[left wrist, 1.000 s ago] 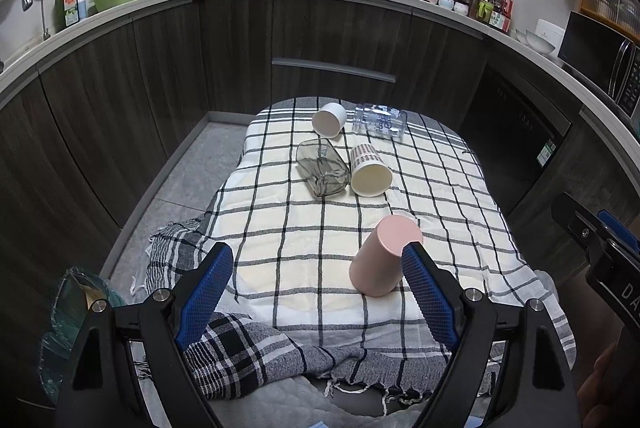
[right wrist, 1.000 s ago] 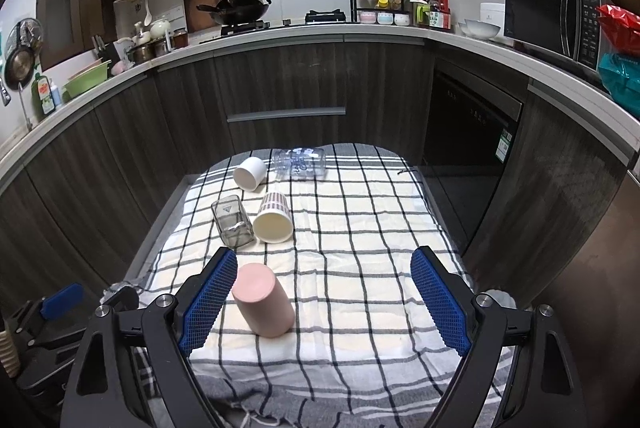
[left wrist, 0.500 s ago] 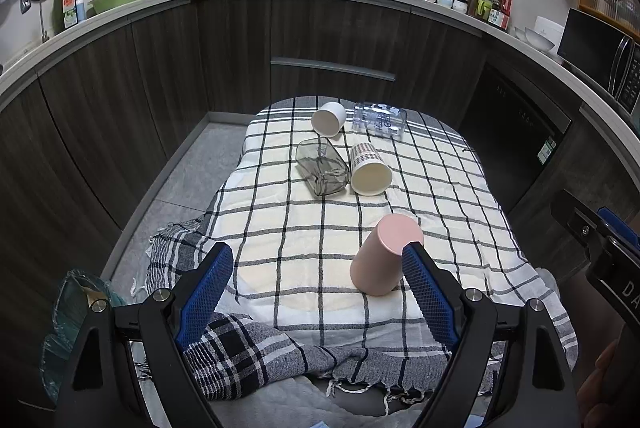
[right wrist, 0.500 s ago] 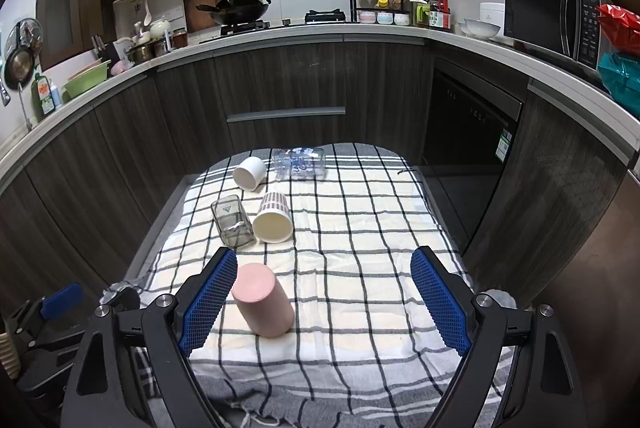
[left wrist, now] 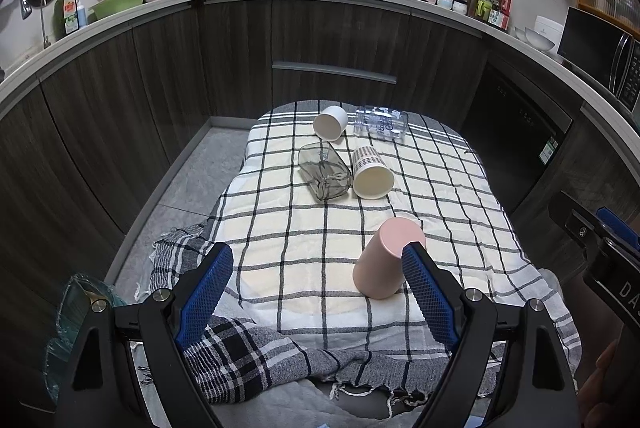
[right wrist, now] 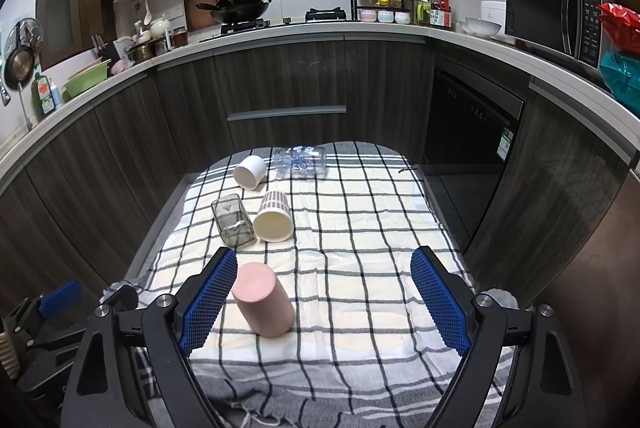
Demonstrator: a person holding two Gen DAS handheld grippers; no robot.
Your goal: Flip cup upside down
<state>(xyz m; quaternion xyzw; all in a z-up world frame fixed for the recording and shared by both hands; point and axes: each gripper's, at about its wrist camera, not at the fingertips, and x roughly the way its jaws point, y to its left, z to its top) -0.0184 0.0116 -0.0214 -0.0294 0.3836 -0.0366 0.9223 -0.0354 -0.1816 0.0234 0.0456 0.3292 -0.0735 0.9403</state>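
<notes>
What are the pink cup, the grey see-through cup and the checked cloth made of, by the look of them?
Pink cup: matte and opaque, with no glare, so likely plastic or matte ceramic; I cannot tell which. Grey cup: smoky and transparent, the cloth's lines showing through, so tinted glass or clear plastic. Cloth: woven fabric, wrinkled, with a fringe at its near edge.

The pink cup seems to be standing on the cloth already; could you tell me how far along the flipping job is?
Done: the pink cup stands mouth down on the checked cloth. In hand: nothing; the left gripper and right gripper are open. Left: the white cup, patterned cup and two clear containers lie on their sides.
</notes>
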